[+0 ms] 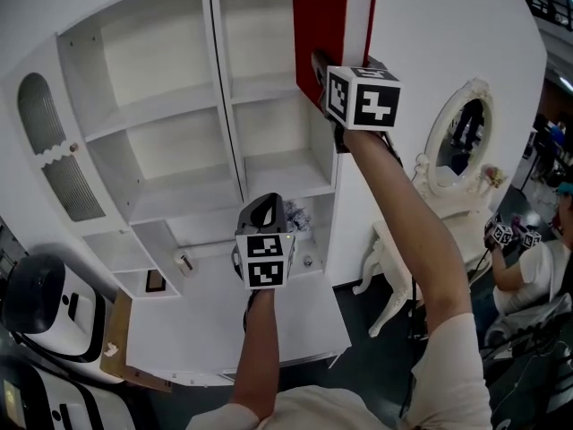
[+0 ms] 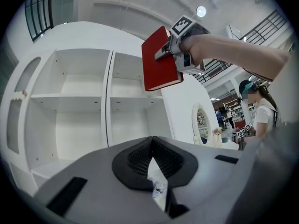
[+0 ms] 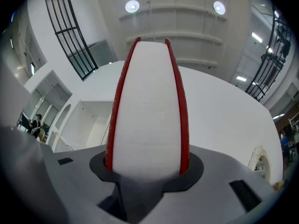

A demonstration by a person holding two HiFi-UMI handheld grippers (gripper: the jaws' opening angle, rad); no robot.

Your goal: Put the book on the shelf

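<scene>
The right claw [image 1: 317, 68] is gripping a hardback book [image 1: 333, 23], its jaws pressing on the two glossy red covers near one end. In the right gripper view the book [image 3: 147, 111] is showing its page edge: a matte white block that is narrowing toward the far end, bordered by two thin red covers and sitting in the dark, rounded pads of the right claw [image 3: 147, 166].

The book is being held high, upright and slightly tilted, in front of the top right compartment of the shelf [image 1: 224, 106]. Whether it is touching the side wall there I cannot tell. From the left gripper view the book [image 2: 161, 59] is reading as a flat red rectangle with a pale strip of pages along its lower edge.

The left claw [image 1: 269, 210] is hanging lower, over the smooth white desk [image 1: 224, 330], and is pointing toward the shelf's lower openings. The tips of its ribbed black pads [image 2: 140, 157] are meeting, with nothing gripped between them.

The shelf is a plain white painted unit with square open compartments and an arched louvred panel at its left end. An oval mirror [image 1: 461, 133] in a carved white frame is standing to the right.
</scene>
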